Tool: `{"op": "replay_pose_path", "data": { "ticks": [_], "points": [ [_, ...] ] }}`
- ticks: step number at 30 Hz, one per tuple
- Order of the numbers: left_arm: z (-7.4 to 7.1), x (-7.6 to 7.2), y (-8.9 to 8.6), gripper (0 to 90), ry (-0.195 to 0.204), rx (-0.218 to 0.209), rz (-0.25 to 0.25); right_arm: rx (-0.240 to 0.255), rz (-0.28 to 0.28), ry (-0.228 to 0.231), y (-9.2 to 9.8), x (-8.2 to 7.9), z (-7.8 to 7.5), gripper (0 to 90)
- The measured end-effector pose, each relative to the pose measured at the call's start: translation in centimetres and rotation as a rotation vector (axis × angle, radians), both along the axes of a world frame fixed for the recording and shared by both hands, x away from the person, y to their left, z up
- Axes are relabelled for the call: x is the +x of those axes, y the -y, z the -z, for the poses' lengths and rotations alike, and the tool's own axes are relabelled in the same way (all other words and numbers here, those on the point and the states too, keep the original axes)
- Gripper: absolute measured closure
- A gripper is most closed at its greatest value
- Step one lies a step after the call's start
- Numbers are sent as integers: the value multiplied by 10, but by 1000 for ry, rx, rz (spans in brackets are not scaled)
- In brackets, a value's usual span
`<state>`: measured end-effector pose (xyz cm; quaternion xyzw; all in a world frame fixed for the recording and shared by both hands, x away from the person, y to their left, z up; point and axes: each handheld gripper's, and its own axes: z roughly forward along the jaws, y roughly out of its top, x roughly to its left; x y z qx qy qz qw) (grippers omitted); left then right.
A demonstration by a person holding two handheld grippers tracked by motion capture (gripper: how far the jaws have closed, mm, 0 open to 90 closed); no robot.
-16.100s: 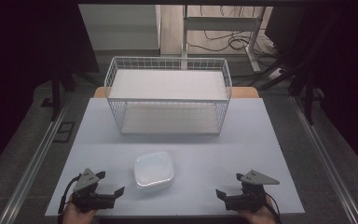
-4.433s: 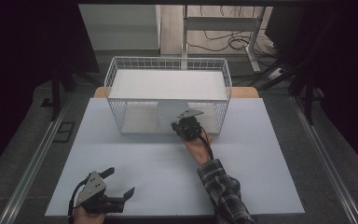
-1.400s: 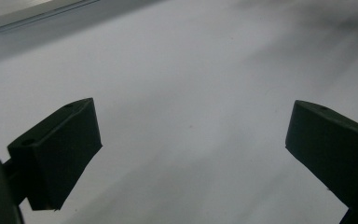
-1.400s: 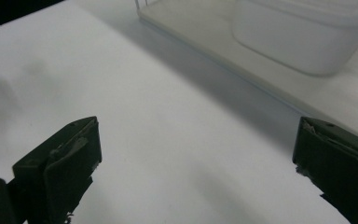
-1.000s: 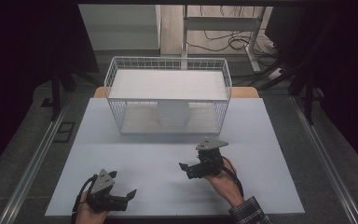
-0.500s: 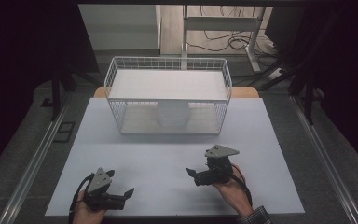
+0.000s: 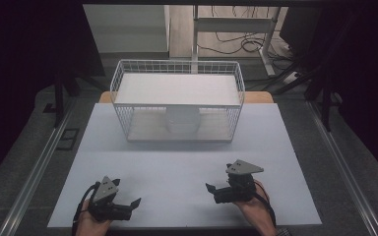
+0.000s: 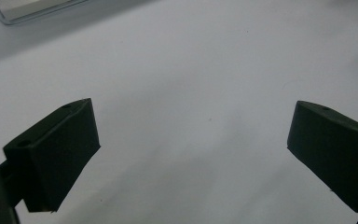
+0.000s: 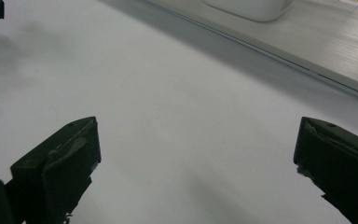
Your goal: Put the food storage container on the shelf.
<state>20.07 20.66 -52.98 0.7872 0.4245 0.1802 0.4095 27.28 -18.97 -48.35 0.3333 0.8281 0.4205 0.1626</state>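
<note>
A white bowl sits on the lower shelf of the white wire rack at the far middle of the table; its rounded base appears at the top of the right gripper view. My left gripper rests near the front left edge, jaws wide apart over bare table. My right gripper is held near the front right, open and empty, pointing left.
The white table top lies between the grippers and the rack. The rack's base edge crosses the upper right gripper view. Dark floor, rails and cables surround the table.
The bowl went from the table front into the rack's lower shelf, carried by the right gripper. That gripper has since drawn back toward the front right edge, empty. The left gripper barely shifted.
</note>
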Motion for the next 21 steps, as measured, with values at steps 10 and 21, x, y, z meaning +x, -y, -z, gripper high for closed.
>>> {"op": "replay_pose_path", "data": {
  "ticks": [10, 21],
  "points": [
    [-1, 3, -7, 4, -10, 6, -9, -3, 20, 5, 14, -12, -4, 0],
    [-3, -2, -22, 0, -13, -3, -35, 2, 58, 18, 37, -24, -9, 0]
  ]
}}
